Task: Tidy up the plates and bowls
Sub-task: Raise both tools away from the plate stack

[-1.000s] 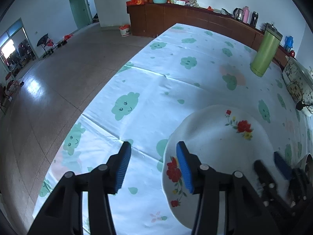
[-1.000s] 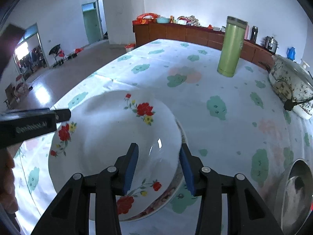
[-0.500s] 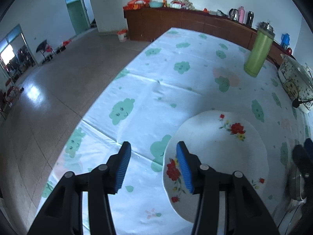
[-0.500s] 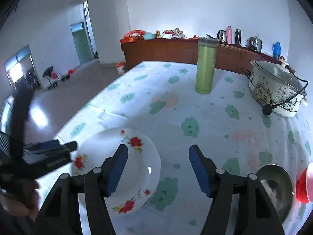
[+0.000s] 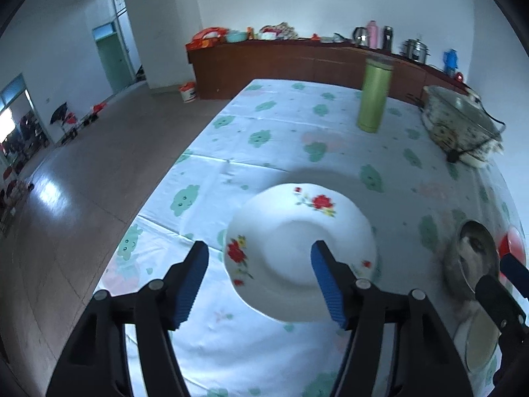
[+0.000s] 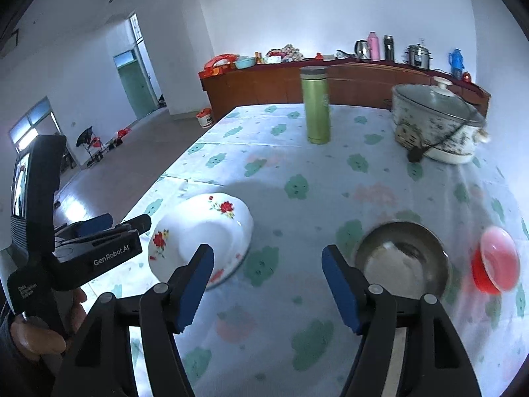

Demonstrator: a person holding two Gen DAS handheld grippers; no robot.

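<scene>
On tbl w/ the cloud-print cloth (image 5: 251, 152), a white flowered plate (image 5: 299, 251) is lying upside down, foot ring up, near the left front edge. It is sitting flat on the cloth w/ nothing gripping it.

L gripper (image 5: 259, 279) is hovering above the plate; jaws have just been opening and are standing spread, released. The plate is showing between the blue pads in the L wrist view, but the pads are clear of it. In the R wrist view the same gripper (image 6: 109, 223) is sitting at the left of frame, w/ a hand (image 6: 36, 327) wrapped round its handle.

R gripper (image 6: 267, 284) is hanging over bare cloth between the plate (image 6: 201, 231) and a steel bowl (image 6: 401, 258); jaws likewise just opening, now wide, holding nothing.

A red bowl (image 6: 496, 261) is sitting just right of the steel bowl, apart from it. Farther back, a green flask (image 6: 316, 110) is standing upright, and a lidded pot (image 6: 433, 122) w/ a cord is sitting to its right.
</scene>
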